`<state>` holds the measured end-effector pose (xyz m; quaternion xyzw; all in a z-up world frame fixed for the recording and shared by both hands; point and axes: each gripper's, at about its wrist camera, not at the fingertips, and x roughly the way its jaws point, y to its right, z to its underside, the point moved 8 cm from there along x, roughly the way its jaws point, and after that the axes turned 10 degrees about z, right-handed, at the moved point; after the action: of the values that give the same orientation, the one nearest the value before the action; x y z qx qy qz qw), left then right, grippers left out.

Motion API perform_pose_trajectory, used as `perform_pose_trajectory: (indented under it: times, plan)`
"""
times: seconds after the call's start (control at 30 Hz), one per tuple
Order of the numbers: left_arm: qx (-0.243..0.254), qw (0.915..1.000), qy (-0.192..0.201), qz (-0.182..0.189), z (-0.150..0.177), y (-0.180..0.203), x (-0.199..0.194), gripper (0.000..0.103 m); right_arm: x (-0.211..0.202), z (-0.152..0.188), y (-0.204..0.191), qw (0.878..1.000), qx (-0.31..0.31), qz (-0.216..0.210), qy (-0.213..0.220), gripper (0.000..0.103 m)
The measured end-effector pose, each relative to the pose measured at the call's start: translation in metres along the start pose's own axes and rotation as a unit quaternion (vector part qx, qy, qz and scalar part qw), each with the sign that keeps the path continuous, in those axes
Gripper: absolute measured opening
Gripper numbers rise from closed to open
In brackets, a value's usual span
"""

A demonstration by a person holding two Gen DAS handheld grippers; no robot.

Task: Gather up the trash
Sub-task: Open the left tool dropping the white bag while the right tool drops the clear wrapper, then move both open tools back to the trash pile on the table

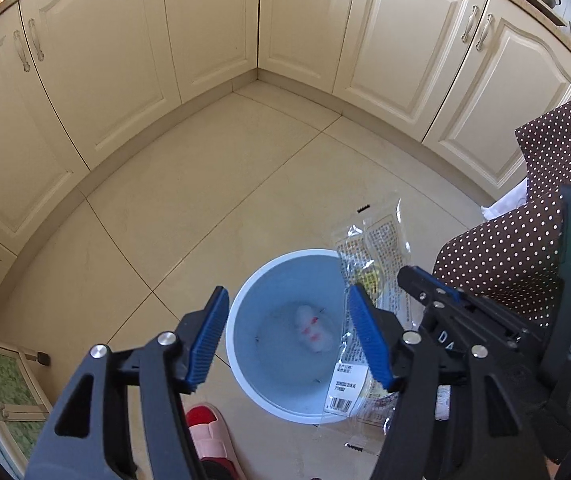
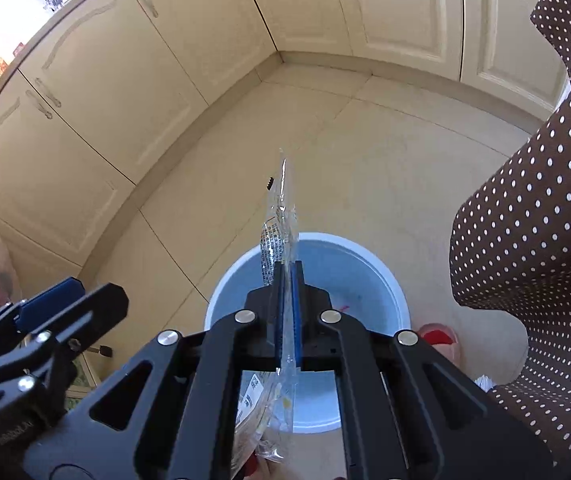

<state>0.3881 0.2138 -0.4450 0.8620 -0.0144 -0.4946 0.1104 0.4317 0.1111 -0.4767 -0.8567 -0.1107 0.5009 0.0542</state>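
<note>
one pale blue round bin (image 1: 245,344) stands on the floor, and everything else is counted from it. inside the bin lies one crumpled white scrap with red marks (image 1: 312,328). above the bin's right rim hangs one clear plastic wrapper (image 1: 369,248) printed with text and a barcode. two grippers are over the bin: one left gripper (image 1: 288,338) and one right gripper (image 2: 288,280). just below the bin sits one red and pink slipper (image 1: 209,436). beyond the bin, seven cream cabinet doors (image 1: 97,64) can be counted. right of the bin is one brown polka-dot garment (image 1: 525,256).
</note>
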Motion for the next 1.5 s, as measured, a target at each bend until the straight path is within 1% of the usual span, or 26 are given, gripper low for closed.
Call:
perform_pose_trajectory:
  times: [0.07,0.13,0.17,0.2,0.23,0.27,0.33,0.4,0.5,0.57,0.7,0.73,0.77,0.83,0.9,0.97,1.03,1.1,1.13,1.17,1.23,1.27,1.33,1.43,1.47,1.5]
  plan:
    - [0.001,1.0,0.0,-0.002,0.0,-0.003,-0.001,0.063,-0.005,-0.002,-0.002,1.0,-0.002,-0.005,0.004,0.005]
    - [0.0,1.0,0.002,-0.003,0.0,-0.004,-0.003,0.065,-0.007,-0.002,-0.001,1.0,-0.004,-0.005,0.008,0.012]
    - [0.0,1.0,0.003,-0.004,-0.001,-0.003,-0.003,0.065,-0.008,-0.003,0.0,1.0,-0.003,-0.006,0.01,0.027]
    - [-0.002,1.0,0.006,-0.007,-0.002,-0.004,-0.004,0.066,-0.01,-0.004,0.001,1.0,0.0,-0.004,0.013,0.048]
    - [-0.005,0.9999,0.01,-0.007,-0.003,-0.005,-0.006,0.067,-0.012,-0.005,0.006,1.0,0.004,0.004,0.019,0.055]
    - [-0.007,0.9999,0.012,-0.005,-0.003,-0.006,-0.008,0.07,-0.014,-0.006,0.008,1.0,0.006,0.005,0.024,0.056]
    - [-0.007,0.9998,0.015,-0.006,-0.005,-0.007,-0.011,0.07,-0.019,-0.008,0.011,1.0,0.007,0.001,0.024,0.056]
    - [-0.003,0.9998,0.02,-0.009,-0.006,-0.007,-0.017,0.07,-0.028,-0.01,0.013,1.0,0.004,0.006,0.031,0.056]
    - [0.0,0.9993,0.037,-0.01,-0.009,-0.005,-0.035,0.07,-0.048,-0.013,0.017,0.999,-0.002,0.014,0.042,0.056]
    - [-0.001,0.9987,0.05,-0.004,-0.01,0.0,-0.05,0.07,-0.071,-0.017,0.022,0.998,-0.012,0.026,0.061,0.056]
    - [0.008,0.9955,0.094,0.009,-0.018,0.02,-0.095,0.074,-0.141,-0.024,0.034,0.991,-0.033,0.046,0.118,0.056]
    - [0.013,0.9944,0.104,0.014,-0.02,0.027,-0.107,0.074,-0.161,-0.026,0.038,0.989,-0.037,0.051,0.134,0.057]
    - [0.019,0.9931,0.114,0.019,-0.022,0.036,-0.12,0.074,-0.18,-0.027,0.042,0.986,-0.04,0.055,0.15,0.06]
    - [0.034,0.9889,0.14,0.036,-0.026,0.06,-0.151,0.075,-0.221,-0.029,0.052,0.98,-0.044,0.07,0.18,0.062]
    - [0.049,0.9834,0.164,0.059,-0.027,0.091,-0.181,0.077,-0.273,-0.028,0.064,0.97,-0.048,0.089,0.222,0.067]
    - [0.074,0.9762,0.184,0.088,-0.027,0.129,-0.212,0.078,-0.317,-0.024,0.077,0.961,-0.047,0.11,0.251,0.068]
    - [0.101,0.9697,0.197,0.103,-0.025,0.162,-0.234,0.078,-0.365,-0.016,0.097,0.95,-0.037,0.131,0.281,0.073]
    - [0.133,0.9614,0.207,0.124,-0.023,0.204,-0.255,0.08,-0.401,-0.005,0.118,0.941,-0.027,0.152,0.3,0.073]
    - [0.147,0.9573,0.206,0.14,-0.021,0.227,-0.262,0.08,-0.415,0.0,0.13,0.937,-0.021,0.162,0.307,0.074]
    - [0.158,0.9538,0.203,0.155,-0.019,0.246,-0.269,0.08,-0.436,0.007,0.148,0.931,-0.01,0.182,0.316,0.075]
    - [0.177,0.9485,0.191,0.18,-0.015,0.28,-0.275,0.08,-0.464,0.018,0.18,0.924,0.009,0.203,0.324,0.075]
    - [0.195,0.9435,0.184,0.195,-0.013,0.304,-0.279,0.08,-0.476,0.021,0.193,0.92,0.018,0.216,0.326,0.076]
    - [0.221,0.9355,0.176,0.213,-0.007,0.337,-0.284,0.08,-0.499,0.032,0.225,0.912,0.041,0.249,0.324,0.078]
    - [0.255,0.9265,0.153,0.231,0.0,0.39,-0.278,0.08,-0.514,0.042,0.274,0.91,0.071,0.271,0.305,0.078]
    - [0.264,0.9238,0.139,0.24,0.0,0.409,-0.273,0.08,-0.519,0.046,0.289,0.909,0.078,0.279,0.299,0.078]
    - [0.27,0.9224,0.132,0.242,0.003,0.419,-0.272,0.08,-0.523,0.049,0.305,0.907,0.087,0.288,0.294,0.078]
